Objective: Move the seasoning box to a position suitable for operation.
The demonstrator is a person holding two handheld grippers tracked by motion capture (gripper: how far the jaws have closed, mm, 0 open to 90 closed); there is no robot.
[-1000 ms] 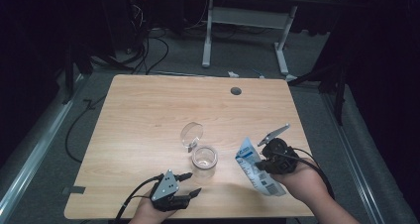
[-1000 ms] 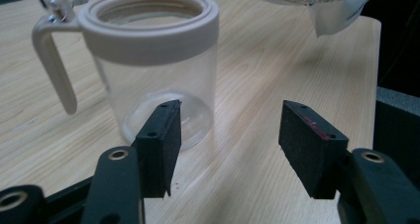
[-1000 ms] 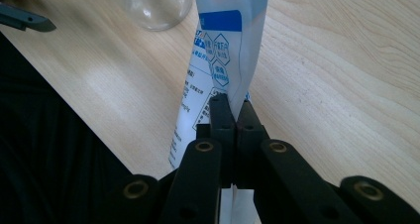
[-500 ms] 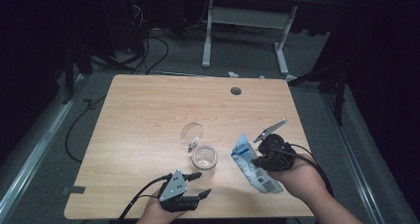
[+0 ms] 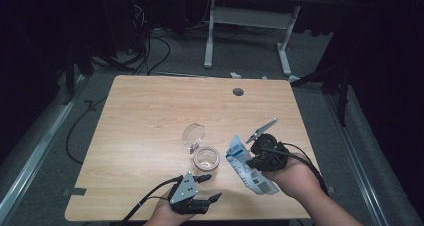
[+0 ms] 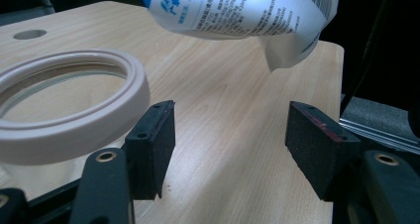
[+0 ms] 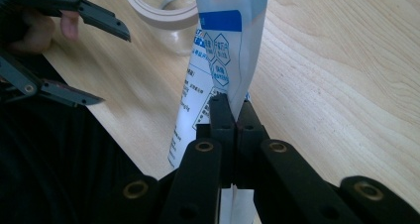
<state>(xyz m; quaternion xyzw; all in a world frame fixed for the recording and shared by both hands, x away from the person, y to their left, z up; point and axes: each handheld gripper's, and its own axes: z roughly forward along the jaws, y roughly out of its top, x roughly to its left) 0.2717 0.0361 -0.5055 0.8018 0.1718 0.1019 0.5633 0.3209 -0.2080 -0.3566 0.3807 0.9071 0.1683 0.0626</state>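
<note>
The left gripper (image 5: 206, 187) sits at the near edge of the worktop (image 5: 150, 116), to the left of centre in the high view. Its jaws have just been opening and now stand wide apart. Nothing lies between them; in the left gripper view the two black pads (image 6: 151, 147) face each other across bare wood.

Just beyond the left gripper stands a clear jar (image 5: 206, 159) with its mouth open. In the left gripper view its pale rim (image 6: 74, 112) is close to the left jaw, apart from it. Behind the jar, a clear round lid (image 5: 193, 136) stands tilted on its edge, next to the jar.

To the right of the jar hangs a white and blue pouch (image 5: 245, 166). The right gripper (image 5: 252, 161) holds it. In the right gripper view the jaws are pressed together on the pouch (image 7: 223, 60), which rises from the pinch point toward the jar. In the left gripper view the pouch (image 6: 237, 11) hangs above the worktop, clear of the wood, with one corner pointing down.

The right hand (image 5: 292, 173) carries its gripper over the near right part of the worktop. A round hole (image 5: 238, 92) is set in the far part of the worktop.
</note>
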